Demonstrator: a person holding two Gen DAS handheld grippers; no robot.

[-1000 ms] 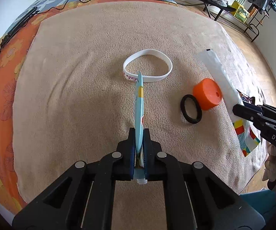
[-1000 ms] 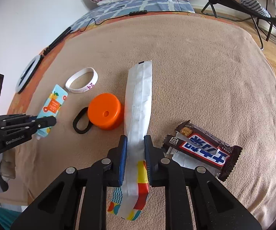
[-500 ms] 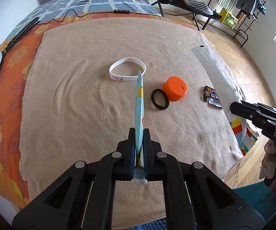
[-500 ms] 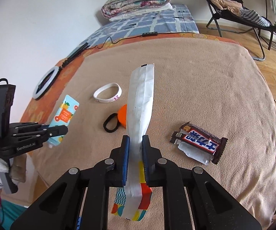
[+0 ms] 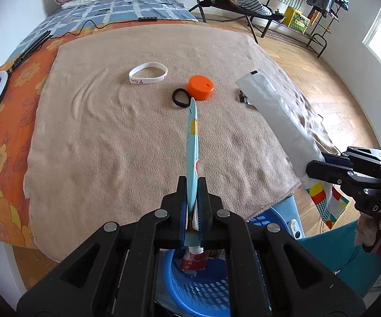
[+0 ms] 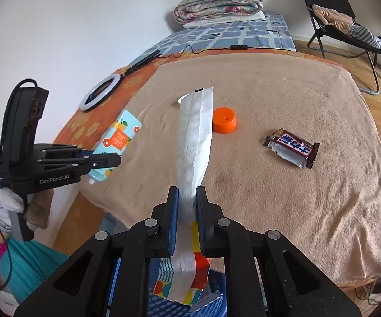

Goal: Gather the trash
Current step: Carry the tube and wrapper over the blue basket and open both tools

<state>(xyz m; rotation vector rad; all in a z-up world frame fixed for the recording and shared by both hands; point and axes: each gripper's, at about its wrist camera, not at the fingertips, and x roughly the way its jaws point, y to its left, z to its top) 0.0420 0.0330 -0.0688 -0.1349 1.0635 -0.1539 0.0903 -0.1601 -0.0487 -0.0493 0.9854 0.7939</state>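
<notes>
Two grippers each carry one piece of trash, and the blue basket lies directly beneath both.

Left wrist view: the left gripper [image 5: 192,206] is clenched on a flattened light-blue tube [image 5: 192,142]. The tube's long axis runs straight ahead along the fingers, its sealed tail pointing toward the bed and its cap end hanging below the jaws. The blue basket [image 5: 203,290] sits just under that cap end, beside the bed's near edge, with a red-and-white item already inside. Judged from this, the coming move is a release downward, not a reach. On the beige blanket [image 5: 111,132] remain a white wristband [image 5: 148,73] with small print too blurred to read, a black hair tie [image 5: 181,97] and an orange cap [image 5: 201,87] touching it. The right gripper [image 5: 320,170] appears at the right edge; its body reads "DAS".

Right wrist view: the right gripper [image 6: 186,211] is clamped on a long white foil pouch [image 6: 195,137], its long axis also in line with the fingers and its colourful printed end hanging over the basket [image 6: 161,303]. The left gripper [image 6: 105,162], marked "GenRobot.AI", holds the tube, which shows orange fruit graphics and an orange label panel with illegible text. A brown candy wrapper [image 6: 292,148] with white lettering on blue lies on the blanket, nearer the right hand; the brand cannot be read with certainty.
</notes>
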